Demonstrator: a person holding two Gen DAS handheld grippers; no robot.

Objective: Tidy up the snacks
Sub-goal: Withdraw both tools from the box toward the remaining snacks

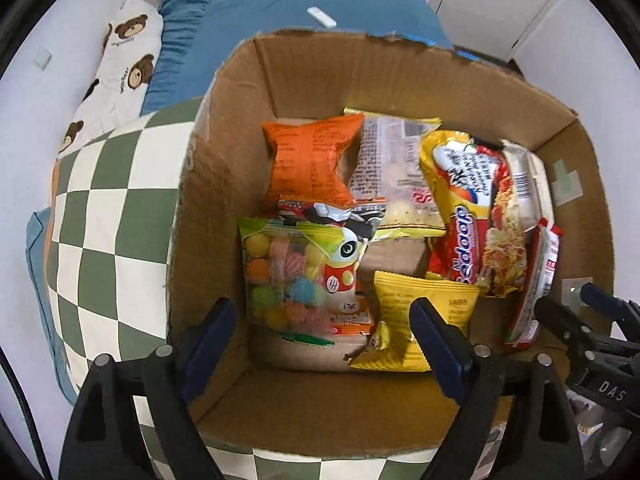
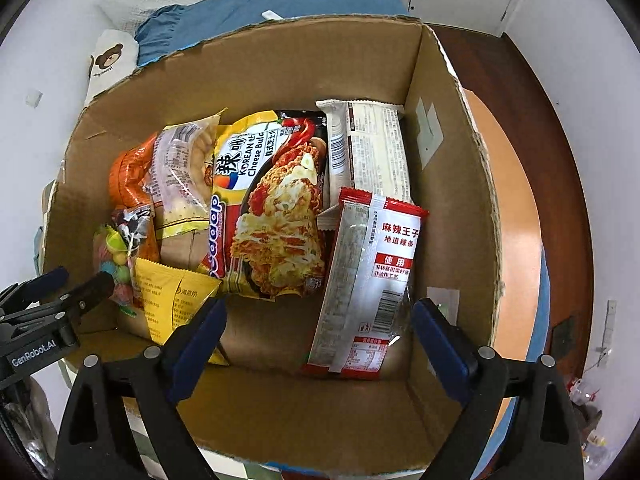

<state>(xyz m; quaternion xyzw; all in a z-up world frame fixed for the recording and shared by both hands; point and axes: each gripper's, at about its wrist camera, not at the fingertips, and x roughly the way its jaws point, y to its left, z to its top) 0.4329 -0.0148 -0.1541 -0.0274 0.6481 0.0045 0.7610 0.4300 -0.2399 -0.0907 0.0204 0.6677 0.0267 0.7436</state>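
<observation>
A cardboard box (image 1: 224,184) on a checkered cushion (image 1: 112,216) holds the snacks: noodle pack (image 2: 276,204), red strip pack (image 2: 368,280), orange bag (image 1: 312,160), candy bag (image 1: 288,280). Both grippers, left (image 1: 324,328) and right (image 2: 320,328), hang above with fingers spread, empty.

A home bedroom: bear-print pillow (image 1: 120,68) on blue bedding (image 1: 280,20).

Both fisheye views are evenly and brightly lit by soft, diffuse indoor light, with no hard shadows. The cardboard box (image 1: 400,80) walls cast only mild shade over the floor of the box. Small glints show on the glossy noodle packet (image 2: 276,200) and the clear-windowed wrapper (image 2: 368,280). Focus is sharp at centre; straight edges bow strongly toward the rims, where black corners vignette each frame.
</observation>
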